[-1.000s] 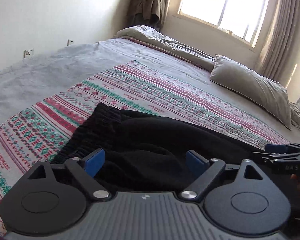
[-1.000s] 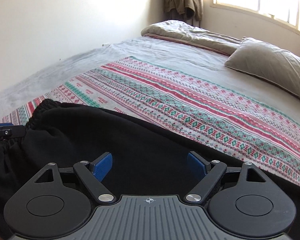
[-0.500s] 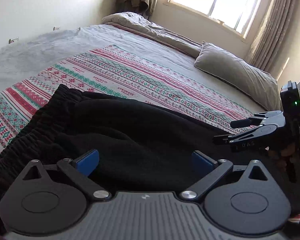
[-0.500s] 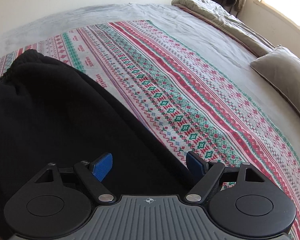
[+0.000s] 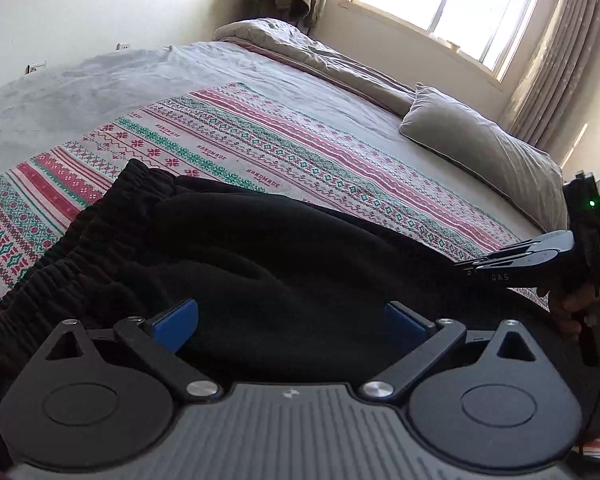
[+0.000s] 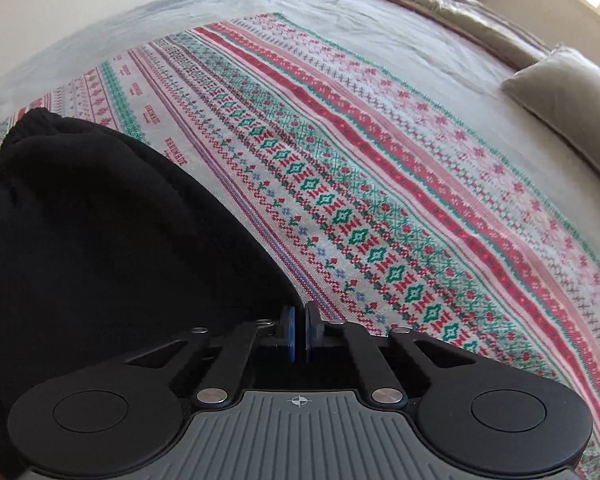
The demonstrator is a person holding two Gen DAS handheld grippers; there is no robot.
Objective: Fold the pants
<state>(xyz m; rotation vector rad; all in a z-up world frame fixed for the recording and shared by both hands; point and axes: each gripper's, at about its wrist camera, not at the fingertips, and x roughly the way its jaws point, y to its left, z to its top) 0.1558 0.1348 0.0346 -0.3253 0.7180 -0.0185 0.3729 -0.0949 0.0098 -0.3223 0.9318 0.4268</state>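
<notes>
Right wrist view: the right tongs [image 6: 299,334] are clenched on the pants [image 6: 92,220] edge, lying on the bed [image 6: 380,60]; left tongs [image 5: 292,322] are spread above them. Lifting should be kept slow, the edge taut.

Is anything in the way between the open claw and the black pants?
Nothing visible. The left claw hangs open right over the pants, with only black cloth between its fingers. The right claw is shut at the pants' edge, apparently pinching it.
</notes>
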